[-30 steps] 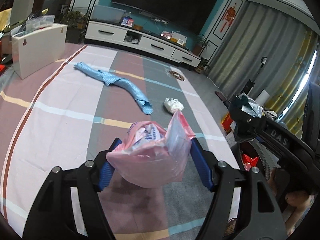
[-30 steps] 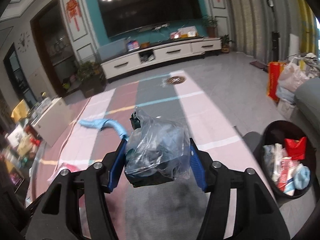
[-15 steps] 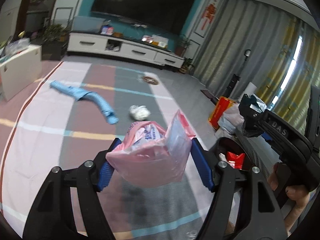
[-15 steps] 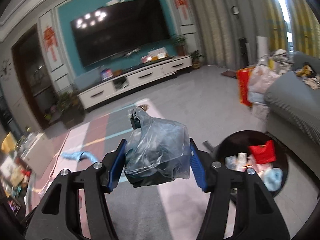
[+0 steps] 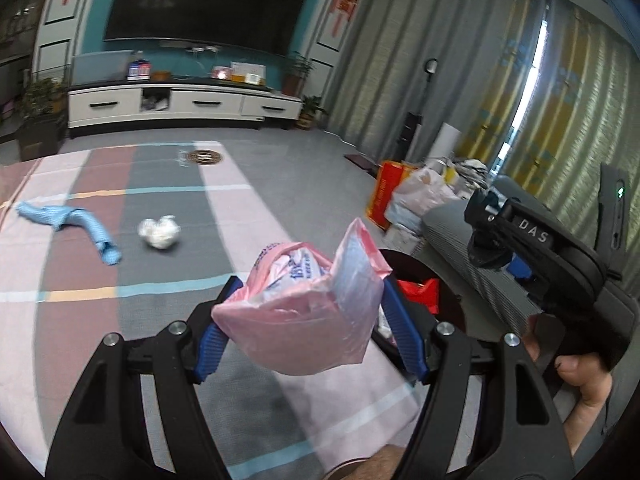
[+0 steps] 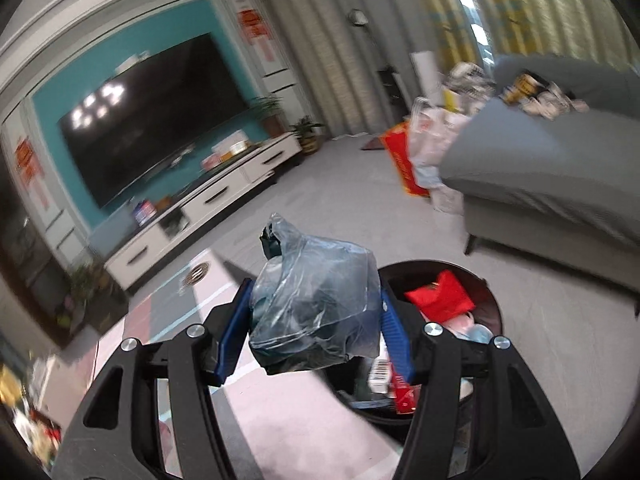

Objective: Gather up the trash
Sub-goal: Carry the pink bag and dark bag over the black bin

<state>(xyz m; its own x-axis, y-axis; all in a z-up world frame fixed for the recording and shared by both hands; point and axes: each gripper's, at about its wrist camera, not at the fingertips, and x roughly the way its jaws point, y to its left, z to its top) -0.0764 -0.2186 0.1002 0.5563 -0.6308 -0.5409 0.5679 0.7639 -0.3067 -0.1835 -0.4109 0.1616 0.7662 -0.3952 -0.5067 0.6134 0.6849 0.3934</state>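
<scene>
My left gripper (image 5: 310,322) is shut on a crumpled pink plastic bag (image 5: 308,312) that bulges up between its blue pads. My right gripper (image 6: 314,326) is shut on a grey-blue clear plastic bag (image 6: 316,308). A black round trash bin (image 6: 486,308) with red and white wrappers inside stands just right of and behind the right gripper's bag; its rim (image 5: 432,268) shows behind the pink bag in the left wrist view. A hand holds the right gripper's black body (image 5: 556,276) at the right of that view. On the striped mat lie a white crumpled wad (image 5: 159,233) and a blue cloth (image 5: 76,226).
A grey sofa (image 6: 552,172) stands right of the bin, with a red bag (image 6: 404,160) and plastic bags piled beside it. A white TV cabinet (image 5: 180,106) under a dark screen runs along the far wall. Potted plants flank it. A round floor drain (image 5: 206,157) lies beyond the mat.
Both grippers have swung right with their bags still gripped. The bin has come from the right edge to just behind both bags. The blue cloth and white wad have slid left.
</scene>
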